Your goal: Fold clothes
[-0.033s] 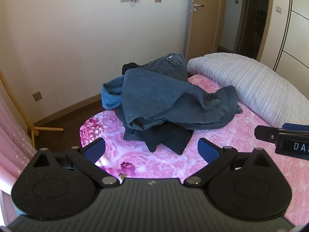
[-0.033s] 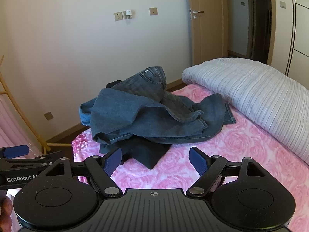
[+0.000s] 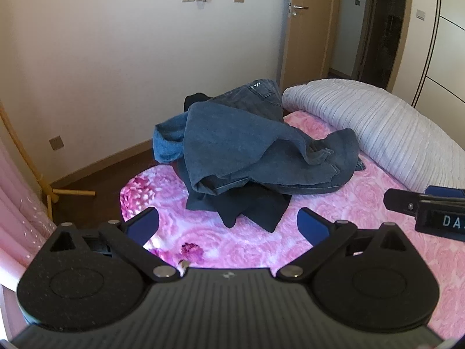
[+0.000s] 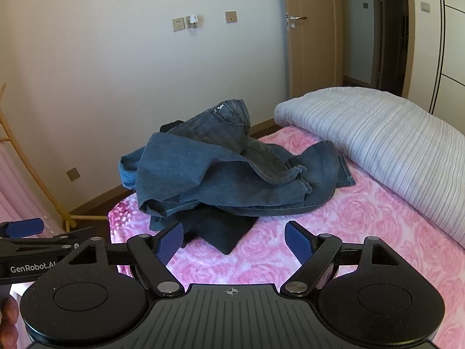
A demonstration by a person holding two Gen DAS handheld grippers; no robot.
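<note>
Left wrist view: rumpled blue denim jeans heaped over a black garment on the pink floral bed, ahead of both spread, empty grippers, left gripper and right gripper; no clear long axis

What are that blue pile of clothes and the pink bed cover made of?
The blue clothes look like denim: faded matte weave, stitched seams. The pink bed cover seems plush fleece, with an embossed rose pattern and a soft sheen; the exact fibre is unclear.
</note>
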